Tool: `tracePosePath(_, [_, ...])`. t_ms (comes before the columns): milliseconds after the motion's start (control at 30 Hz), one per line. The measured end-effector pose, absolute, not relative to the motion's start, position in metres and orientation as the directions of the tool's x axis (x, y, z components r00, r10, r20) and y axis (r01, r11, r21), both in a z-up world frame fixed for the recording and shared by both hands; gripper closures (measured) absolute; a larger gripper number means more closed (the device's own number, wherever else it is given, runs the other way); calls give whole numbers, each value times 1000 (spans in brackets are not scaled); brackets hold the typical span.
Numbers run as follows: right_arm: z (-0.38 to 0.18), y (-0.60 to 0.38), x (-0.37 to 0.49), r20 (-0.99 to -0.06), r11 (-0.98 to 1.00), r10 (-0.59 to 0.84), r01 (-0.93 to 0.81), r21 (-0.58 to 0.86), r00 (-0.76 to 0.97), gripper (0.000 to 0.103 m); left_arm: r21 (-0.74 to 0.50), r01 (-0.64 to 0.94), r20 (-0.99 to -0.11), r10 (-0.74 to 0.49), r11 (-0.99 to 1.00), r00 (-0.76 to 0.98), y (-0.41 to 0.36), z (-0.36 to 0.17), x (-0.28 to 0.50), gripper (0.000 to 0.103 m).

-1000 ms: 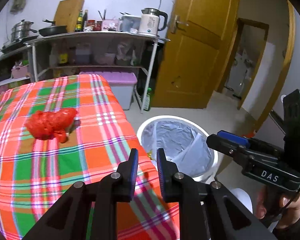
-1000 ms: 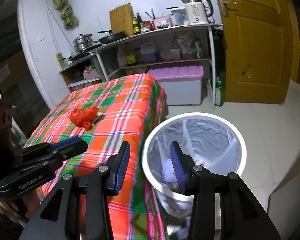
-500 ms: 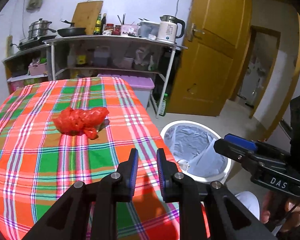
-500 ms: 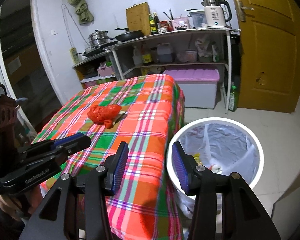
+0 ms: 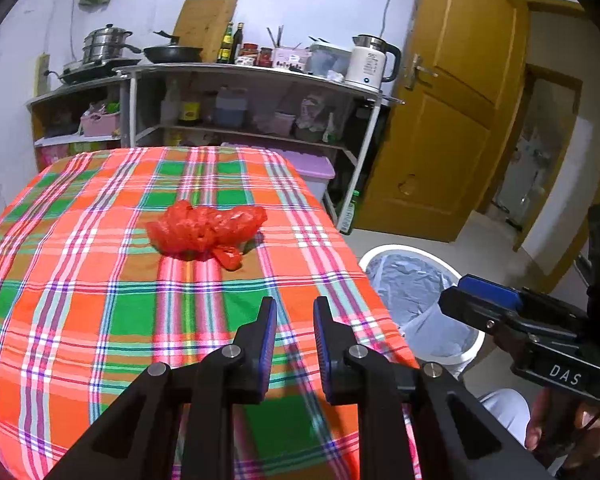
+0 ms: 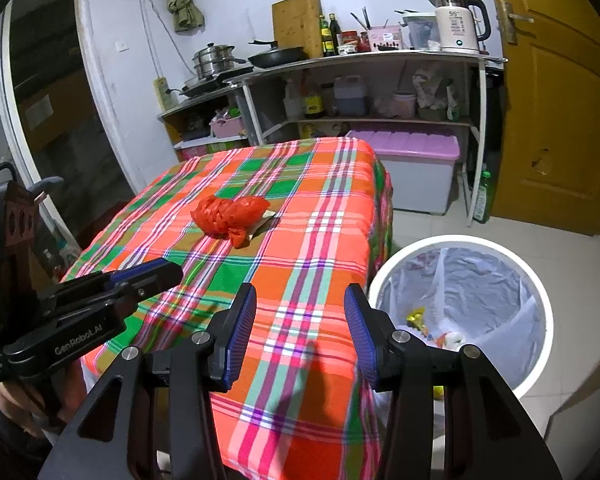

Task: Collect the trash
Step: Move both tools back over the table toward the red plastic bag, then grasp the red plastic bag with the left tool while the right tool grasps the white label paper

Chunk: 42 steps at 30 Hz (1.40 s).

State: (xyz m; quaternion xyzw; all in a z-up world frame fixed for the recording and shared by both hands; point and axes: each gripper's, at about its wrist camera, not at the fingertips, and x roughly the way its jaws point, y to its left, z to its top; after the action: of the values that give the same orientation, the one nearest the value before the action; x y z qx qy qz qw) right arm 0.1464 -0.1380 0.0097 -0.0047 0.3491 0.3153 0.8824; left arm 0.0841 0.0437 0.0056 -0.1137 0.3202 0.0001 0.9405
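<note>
A crumpled red plastic bag [image 5: 206, 229] lies on the plaid tablecloth [image 5: 80, 312], near the table's middle; it also shows in the right wrist view [image 6: 229, 216], with a bit of paper under it. My left gripper [image 5: 294, 334] is empty, its jaws a narrow gap apart, above the table's near edge. My right gripper [image 6: 300, 330] is open and empty over the table's near right corner. A white bin [image 6: 534, 304] with a clear liner stands on the floor to the right of the table, with some trash inside.
A metal shelf unit [image 5: 252, 80] with pots, bottles and a kettle [image 5: 370, 62] stands behind the table. A purple-lidded storage box [image 6: 414, 164] sits under it. A yellow door [image 5: 452, 100] is at the right. The tiled floor surrounds the bin.
Both grippers have swung left from the bin toward the table, so the red bag now sits nearer the centre of both views. The jaws have kept their widths.
</note>
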Motion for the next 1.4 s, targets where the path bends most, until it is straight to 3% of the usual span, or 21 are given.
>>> tracePosePath(500, [5,-105,156,-640,773,570,-600,207,515,56,-233,-164,-610,-13,959,792,87,-2,83,85])
tracePosePath(633, [5,-98,160,-643,767,575,-607,207,506,56,-243,-180,-611,-7,953,792,97,-3,85,76])
tracePosePath(1167, [-9,-61,187,-666,737,590,-641,213,457,56,-240,-209,-605,22,948,796,134,-4,110,66])
tracePosePath(1300, [-13,-55,195,-673,732,591,-646,215,446,56,-233,-204,-600,24,951,799,146,-3,126,55])
tracePosePath(1400, [-16,-51,200,-676,731,590,-647,217,440,56,-221,-192,-602,21,956,798,154,-4,142,54])
